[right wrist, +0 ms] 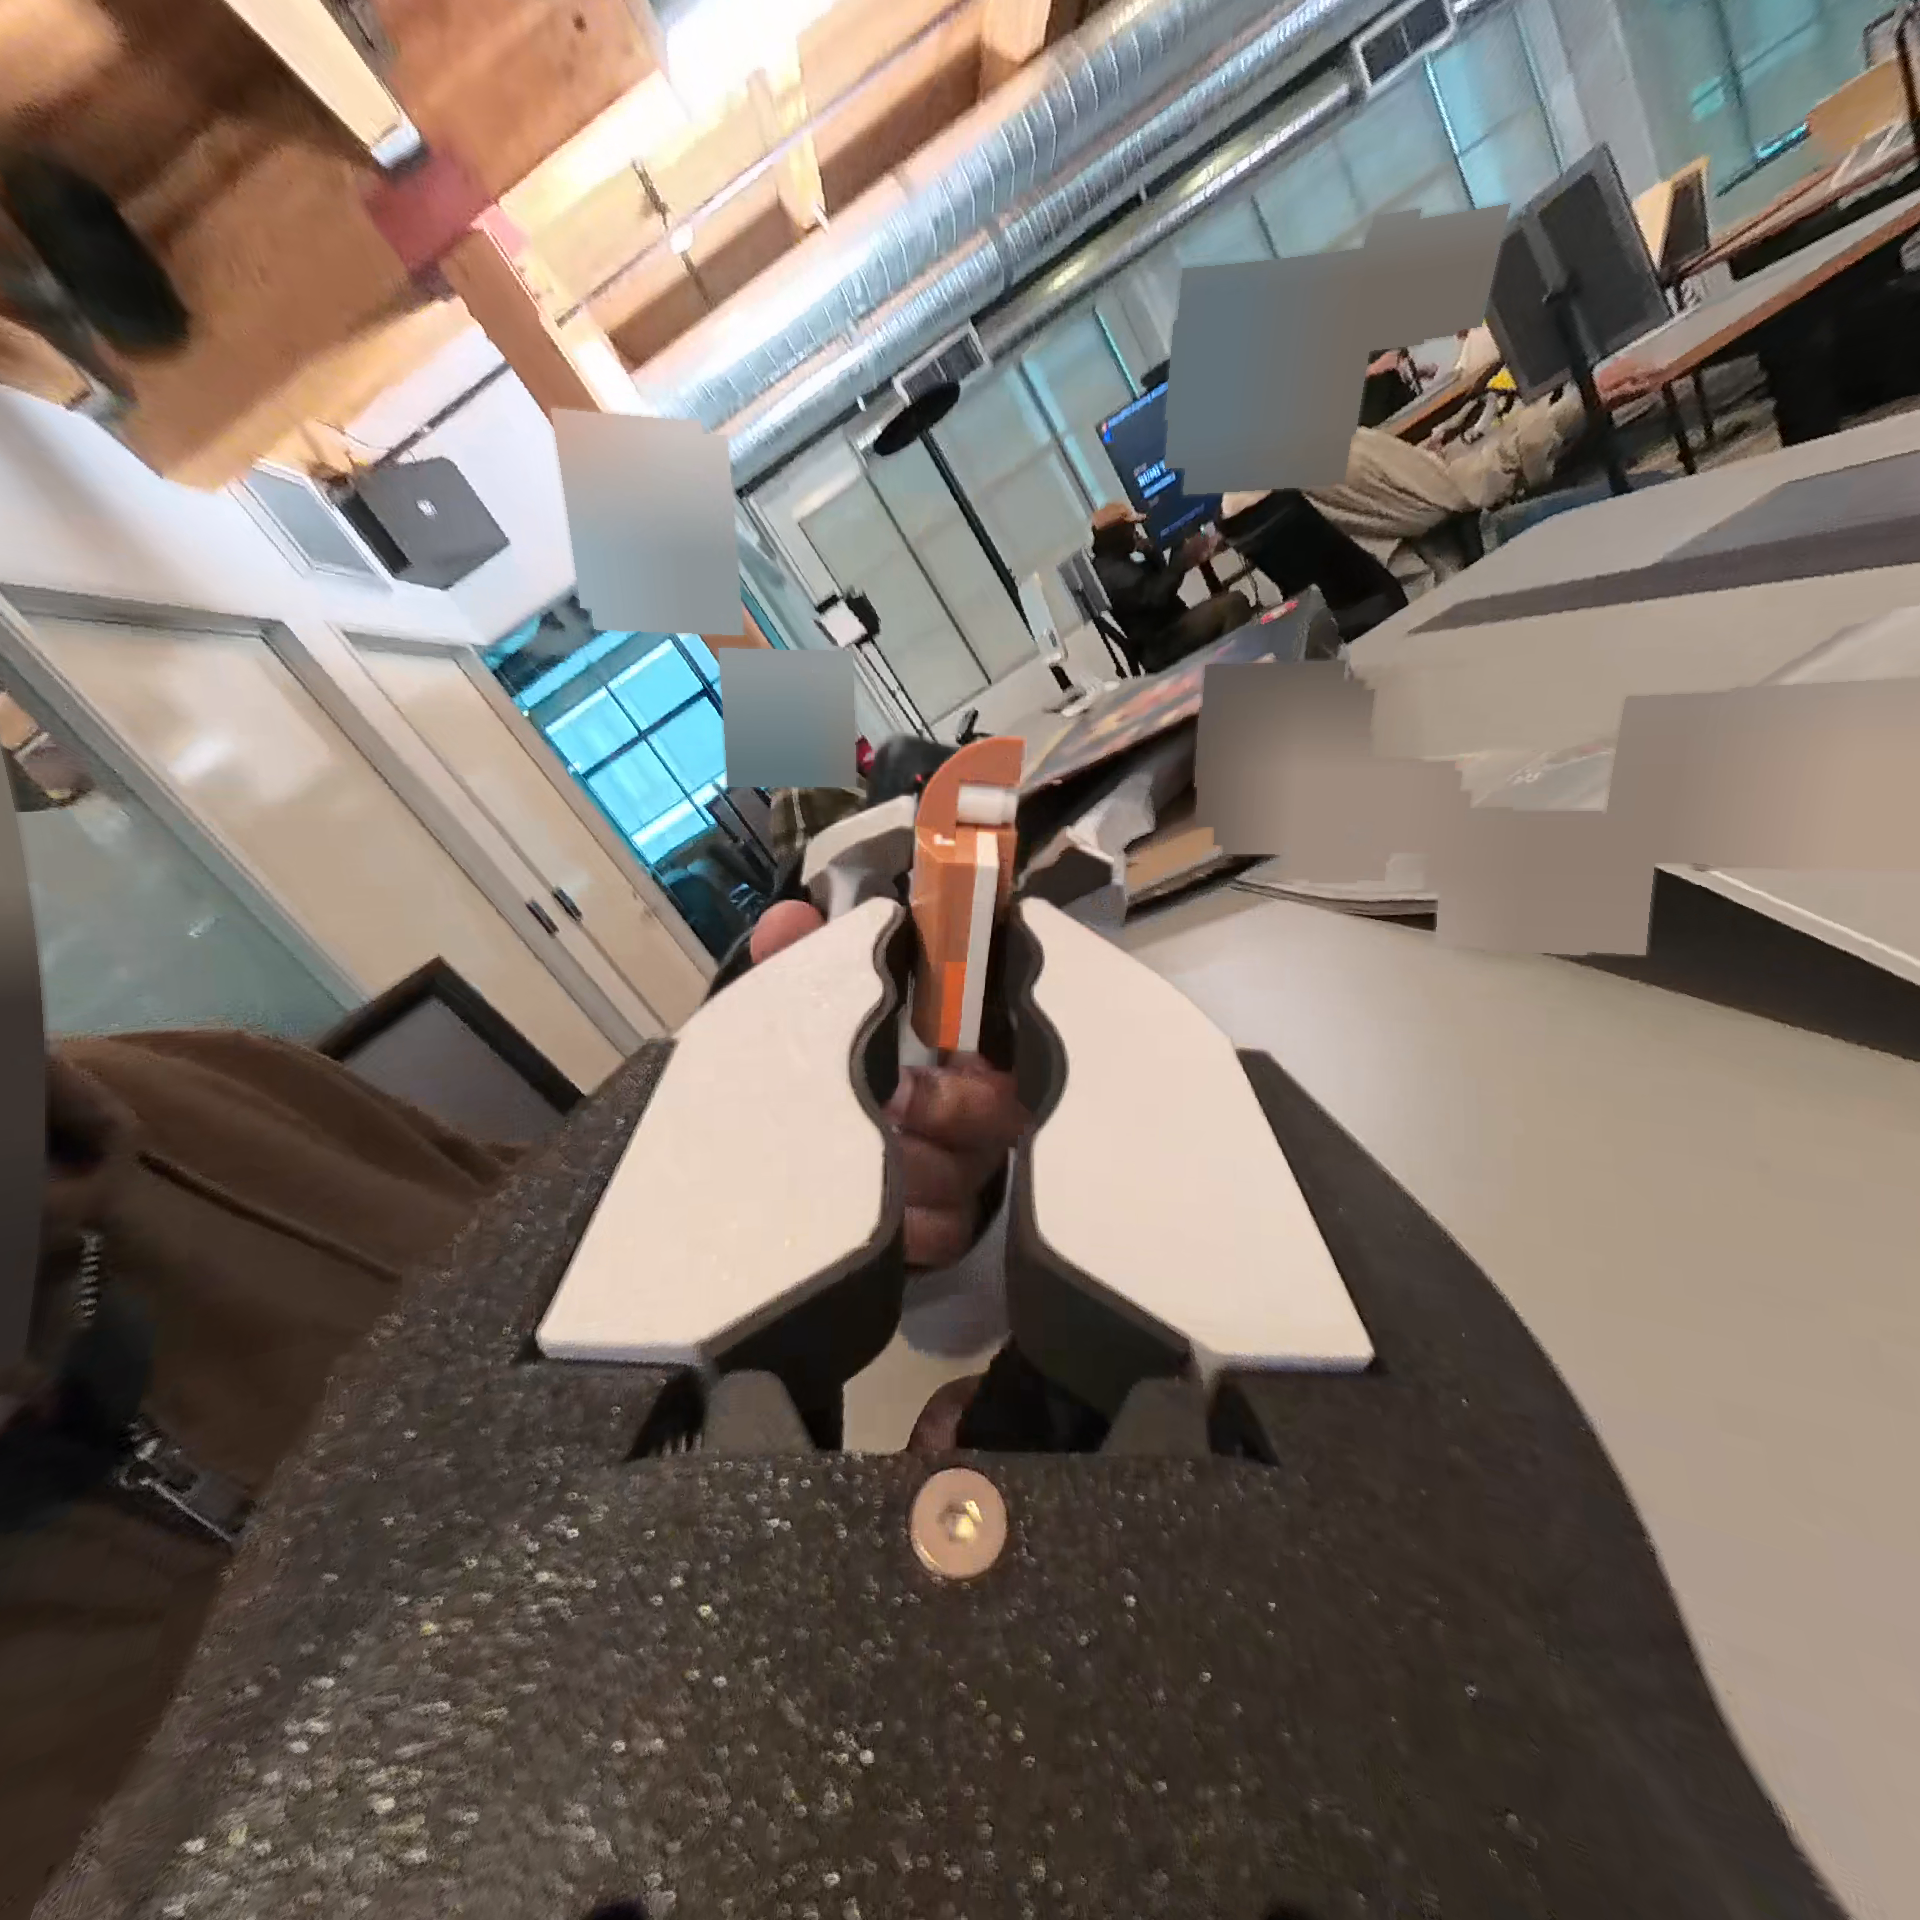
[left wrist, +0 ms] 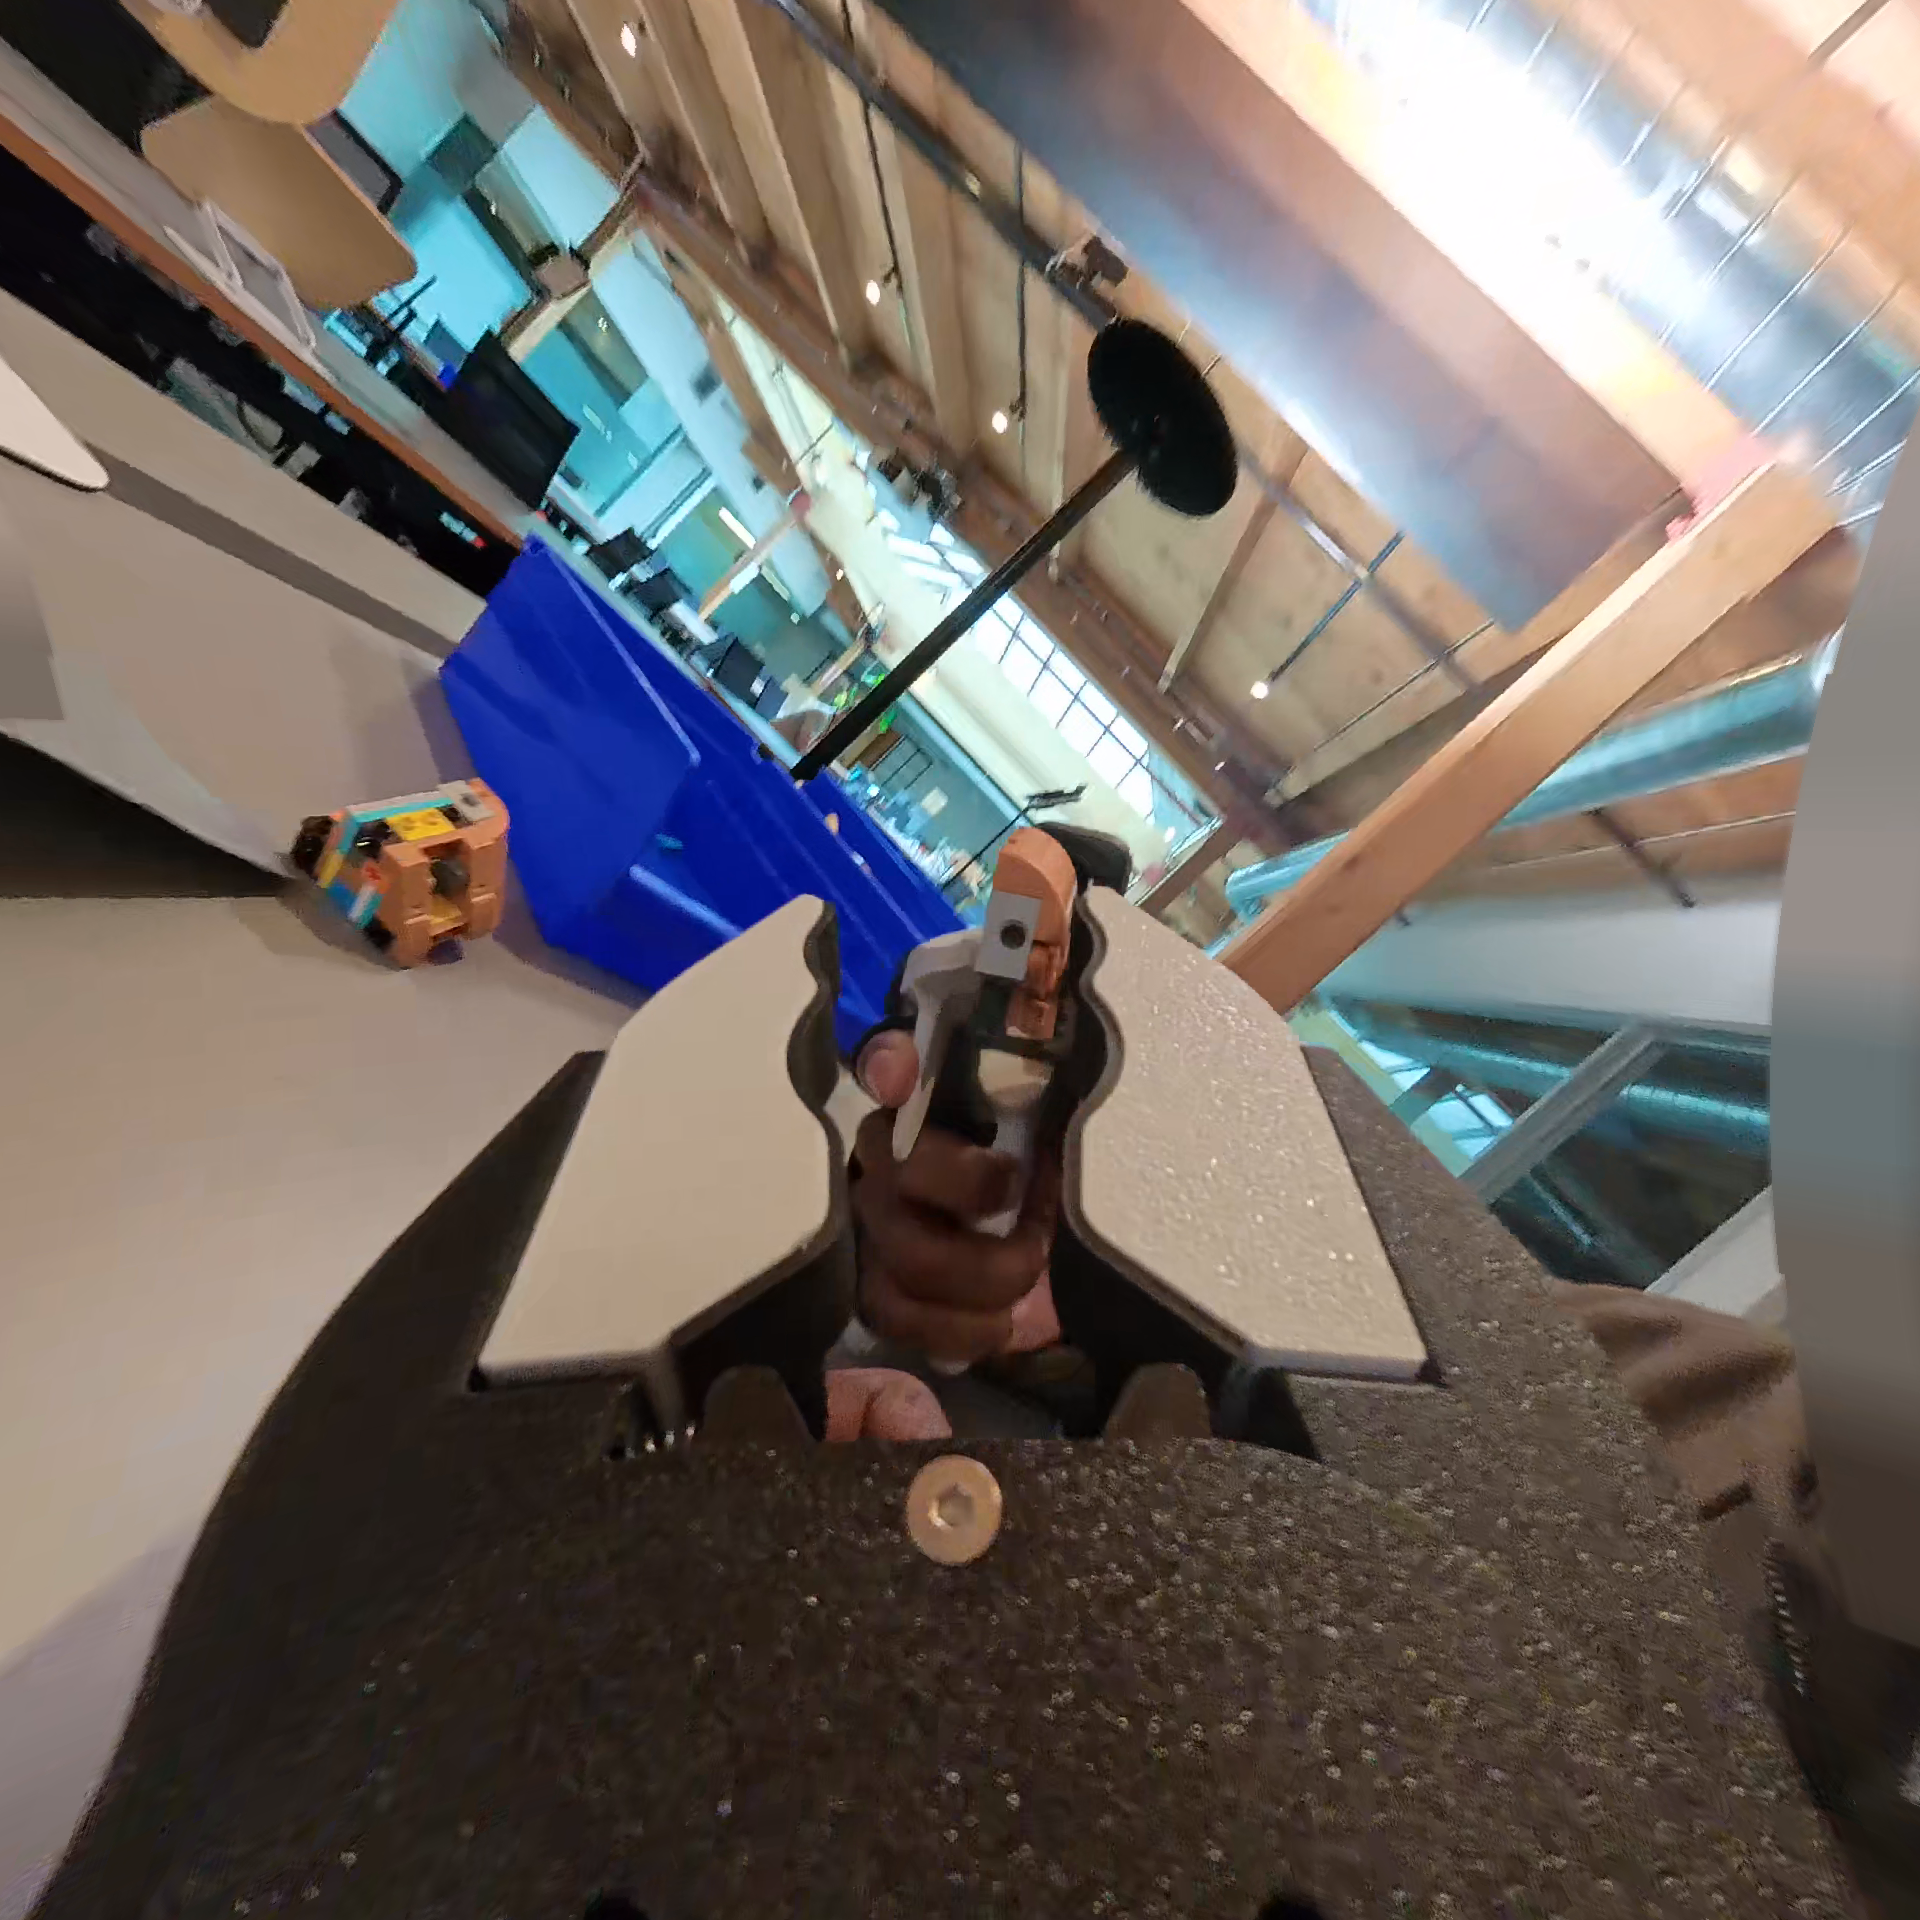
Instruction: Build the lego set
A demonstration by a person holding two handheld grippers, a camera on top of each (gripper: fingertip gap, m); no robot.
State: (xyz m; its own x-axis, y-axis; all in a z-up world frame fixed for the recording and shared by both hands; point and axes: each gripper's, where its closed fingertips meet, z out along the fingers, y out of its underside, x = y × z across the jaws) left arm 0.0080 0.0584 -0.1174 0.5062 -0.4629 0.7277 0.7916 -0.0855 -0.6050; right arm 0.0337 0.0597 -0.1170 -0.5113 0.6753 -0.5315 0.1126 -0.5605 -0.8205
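Right gripper [right wrist: 958, 961] is clamping the flat orange-and-white lego piece [right wrist: 961, 914] at 12 o'clock; left gripper [left wrist: 951, 966] is gaping apart around it. I'd be squeezing evenly, keeping studs aligned.

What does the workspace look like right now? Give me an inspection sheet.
Surface: grey table, mostly bare.
Job's things: small orange-and-white lego piece held up in the air; part-built lego model lying on the table beside a blue bin.
Clutter: cardboard and papers at the table's far side.
Grippers: right gripper shut on the lego piece; left gripper open, the piece between its fingers.
Cables: nothing seen.
Surroundings: office with ceiling ducts, seated people, a monitor.
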